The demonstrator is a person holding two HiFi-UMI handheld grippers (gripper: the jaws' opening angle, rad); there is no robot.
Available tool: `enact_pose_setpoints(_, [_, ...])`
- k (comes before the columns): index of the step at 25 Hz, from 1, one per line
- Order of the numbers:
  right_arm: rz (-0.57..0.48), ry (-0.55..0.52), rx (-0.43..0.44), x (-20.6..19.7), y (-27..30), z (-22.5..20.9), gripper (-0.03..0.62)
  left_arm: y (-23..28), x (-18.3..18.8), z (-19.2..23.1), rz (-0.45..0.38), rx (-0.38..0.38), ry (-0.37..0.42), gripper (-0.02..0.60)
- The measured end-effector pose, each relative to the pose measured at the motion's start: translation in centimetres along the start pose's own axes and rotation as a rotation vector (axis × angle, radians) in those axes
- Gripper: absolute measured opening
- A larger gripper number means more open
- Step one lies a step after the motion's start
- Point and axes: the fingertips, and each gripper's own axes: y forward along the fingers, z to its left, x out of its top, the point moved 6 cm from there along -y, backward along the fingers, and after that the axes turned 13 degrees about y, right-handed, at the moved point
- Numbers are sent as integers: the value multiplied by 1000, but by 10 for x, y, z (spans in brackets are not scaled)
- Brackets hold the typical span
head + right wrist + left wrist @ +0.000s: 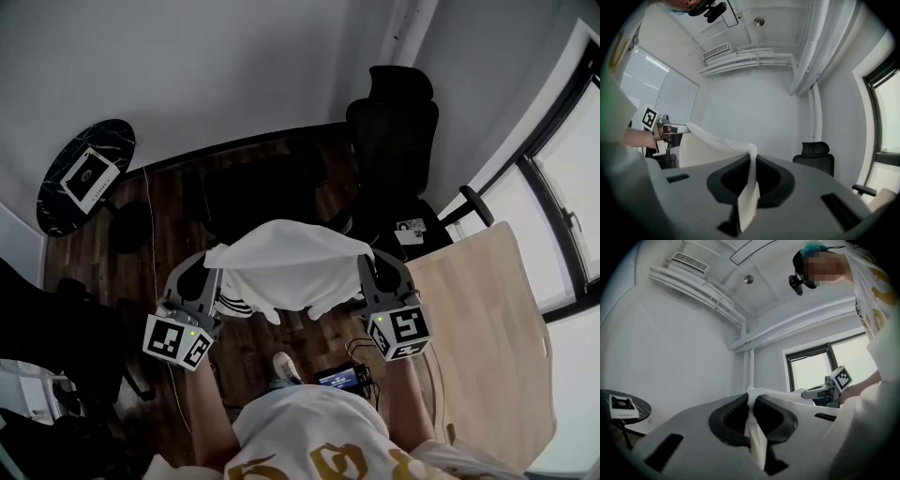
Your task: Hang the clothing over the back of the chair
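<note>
I am holding the white clothing [286, 270] spread between my left tool [213, 275] and right tool [367, 269], each clenched on an edge fold. The chair [394, 131] is standing at one o'clock, well apart. Risk: uneven tension could pull a thin fold free.

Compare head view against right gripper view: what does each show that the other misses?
Head view only: round black marble side table, dark wooden floor. Right gripper view only: white ceiling vent, slatted window blinds. Both: white cloth garment stretched between left gripper and right gripper, both shut on it; black high-backed office chair.
</note>
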Motion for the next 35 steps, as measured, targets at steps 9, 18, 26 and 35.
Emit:
enact_pose_setpoints(9, [-16,11,-43,9,22,-2,26,21,-13,18,1,-31,-19,40])
enact_pose_setpoints(18, [-50,36,-49,15,35,-5,26,37,-16,31,-10,-49,-7,39])
enact_pose_setpoints(26, [-117,114,-35,41,63,-14,26,67,-8,56,-13,-54,-1,39])
enact_pose_setpoints(35, [-130,86,-45,59,93,-26,26,99,-4,77,-3,-47,3,40])
